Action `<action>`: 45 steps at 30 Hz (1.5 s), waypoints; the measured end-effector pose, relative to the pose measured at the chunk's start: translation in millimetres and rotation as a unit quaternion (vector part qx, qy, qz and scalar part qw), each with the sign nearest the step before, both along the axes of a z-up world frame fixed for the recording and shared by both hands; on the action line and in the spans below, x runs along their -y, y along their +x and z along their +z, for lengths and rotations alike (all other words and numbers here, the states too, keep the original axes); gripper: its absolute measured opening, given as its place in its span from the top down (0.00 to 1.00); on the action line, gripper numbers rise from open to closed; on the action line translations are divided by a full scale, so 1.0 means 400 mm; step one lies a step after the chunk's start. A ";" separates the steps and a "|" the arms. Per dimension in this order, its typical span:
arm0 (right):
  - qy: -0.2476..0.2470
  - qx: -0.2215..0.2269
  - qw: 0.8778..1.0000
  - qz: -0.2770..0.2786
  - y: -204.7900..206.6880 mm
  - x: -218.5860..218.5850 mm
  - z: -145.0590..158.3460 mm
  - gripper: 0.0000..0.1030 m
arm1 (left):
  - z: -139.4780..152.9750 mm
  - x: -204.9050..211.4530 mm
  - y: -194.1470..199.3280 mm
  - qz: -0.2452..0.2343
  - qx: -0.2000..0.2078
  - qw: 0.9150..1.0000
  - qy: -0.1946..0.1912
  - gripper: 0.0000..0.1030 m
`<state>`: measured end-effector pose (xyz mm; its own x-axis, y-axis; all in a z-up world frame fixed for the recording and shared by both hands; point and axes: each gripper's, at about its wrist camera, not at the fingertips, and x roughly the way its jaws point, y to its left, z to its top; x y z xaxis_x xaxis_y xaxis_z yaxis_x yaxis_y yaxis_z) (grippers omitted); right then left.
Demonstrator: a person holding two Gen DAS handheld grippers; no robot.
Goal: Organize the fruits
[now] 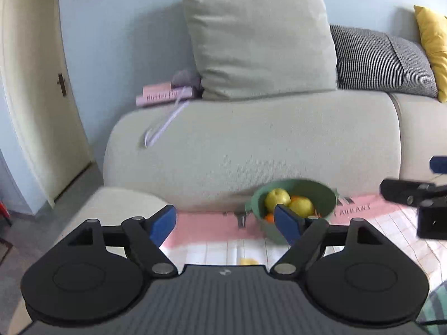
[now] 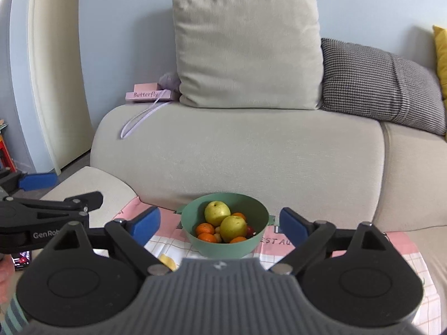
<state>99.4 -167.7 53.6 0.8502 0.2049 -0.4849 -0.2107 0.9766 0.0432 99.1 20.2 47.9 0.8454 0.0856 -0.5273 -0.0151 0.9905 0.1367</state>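
Observation:
A green bowl (image 2: 195,241) stands on a pink and white checked cloth (image 2: 399,248) in front of a sofa. It holds two yellow-green pears (image 2: 217,211), several small oranges (image 2: 205,229) and something red at the right. My right gripper (image 2: 220,224) hovers short of the bowl, open, with nothing between its blue pads (image 2: 146,224). In the left wrist view the bowl (image 1: 325,195) lies ahead and to the right. My left gripper (image 1: 225,223) is open and empty. Each gripper shows at the edge of the other's view. A yellow piece (image 2: 167,261) lies on the cloth near the bowl.
A grey sofa (image 2: 237,150) fills the background with a large beige cushion (image 2: 245,44), a houndstooth cushion (image 2: 377,83) and a yellow one (image 1: 433,47). A pink box lettered Butterfly (image 2: 145,94) with a ribbon sits on the sofa arm. A door (image 1: 36,83) is at left.

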 end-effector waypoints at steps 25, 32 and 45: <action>-0.019 -0.064 0.997 -0.035 0.007 0.036 -0.194 0.14 | -0.182 0.065 0.047 -0.021 -0.130 0.991 -0.001 0.09; -0.025 -0.067 0.997 -0.033 0.011 0.026 -0.206 0.14 | -0.185 0.058 0.053 -0.019 -0.135 0.991 -0.008 0.09; -0.029 -0.065 0.997 -0.031 0.002 0.016 -0.204 0.14 | -0.175 0.052 0.044 -0.016 -0.132 0.991 -0.012 0.09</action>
